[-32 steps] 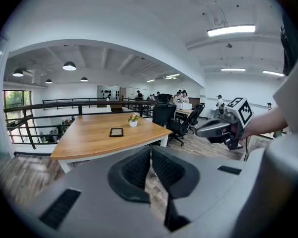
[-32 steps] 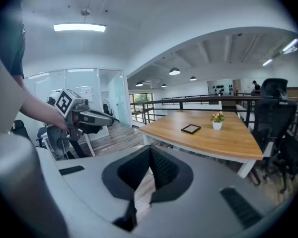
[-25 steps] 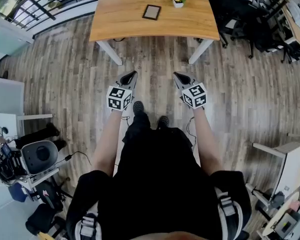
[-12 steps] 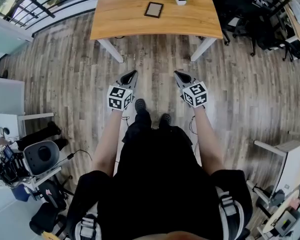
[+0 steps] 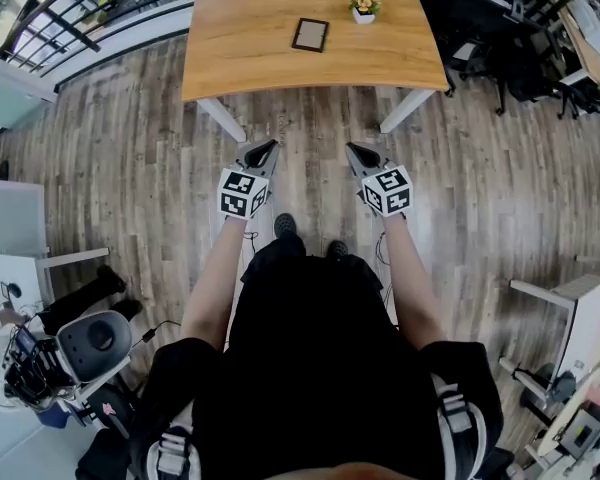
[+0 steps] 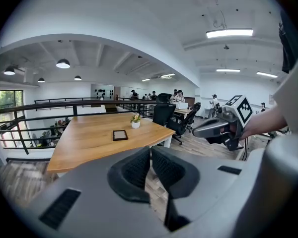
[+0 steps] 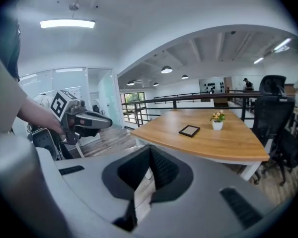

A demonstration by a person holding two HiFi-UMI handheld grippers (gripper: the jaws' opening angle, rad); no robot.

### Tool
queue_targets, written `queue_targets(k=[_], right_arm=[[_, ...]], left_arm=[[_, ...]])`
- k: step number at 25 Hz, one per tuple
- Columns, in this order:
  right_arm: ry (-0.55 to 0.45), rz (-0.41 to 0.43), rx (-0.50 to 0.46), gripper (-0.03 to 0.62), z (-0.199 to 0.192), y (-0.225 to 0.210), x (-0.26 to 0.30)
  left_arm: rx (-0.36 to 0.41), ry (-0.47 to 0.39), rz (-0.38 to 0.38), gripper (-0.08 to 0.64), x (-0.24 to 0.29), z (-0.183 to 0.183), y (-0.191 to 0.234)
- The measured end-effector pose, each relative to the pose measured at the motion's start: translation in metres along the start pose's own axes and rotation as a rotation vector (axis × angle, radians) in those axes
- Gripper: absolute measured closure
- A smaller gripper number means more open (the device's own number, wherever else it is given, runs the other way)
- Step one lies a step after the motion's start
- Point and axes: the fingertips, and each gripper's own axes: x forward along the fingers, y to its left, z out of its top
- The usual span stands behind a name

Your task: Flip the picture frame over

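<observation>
A small dark picture frame [image 5: 310,34] lies flat on the wooden table [image 5: 240,38], next to a little potted plant [image 5: 364,8]. The frame [image 6: 120,135] also shows far ahead in the left gripper view, and the frame [image 7: 189,130] likewise in the right gripper view. My left gripper [image 5: 265,150] and right gripper [image 5: 352,151] are held side by side over the floor, short of the table's near edge. Both point at the table. The jaws of each stand together with nothing between them.
Black office chairs [image 5: 500,38] stand right of the table, and a metal railing [image 5: 80,8] runs at the upper left. White table legs [image 5: 220,118] slant down under the near edge. A grey chair and equipment [image 5: 80,338] sit at the lower left.
The person has stepped forward, so the table now sits lower and nearer in the head view. Both grippers came forward with the step. Their jaws have not changed.
</observation>
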Motion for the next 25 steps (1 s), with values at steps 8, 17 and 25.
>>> queue_targets(k=[8,17,25], right_arm=[[-0.022,-0.085,0.073,0.584,0.022,-0.010,0.053],[-0.033,-0.114,0.110,0.584,0.037,-0.008,0.090],[0.000,-0.110,0.112,0.584,0.038,-0.016,0.116]], left_arm=[[0.026,0.002,-0.061,0.529,0.022,0.010,0.063],[0.027,0.007,-0.107,0.528,0.037,0.013,0.107],[0.008,0.019,-0.099,0.529,0.048,0.013,0.132]])
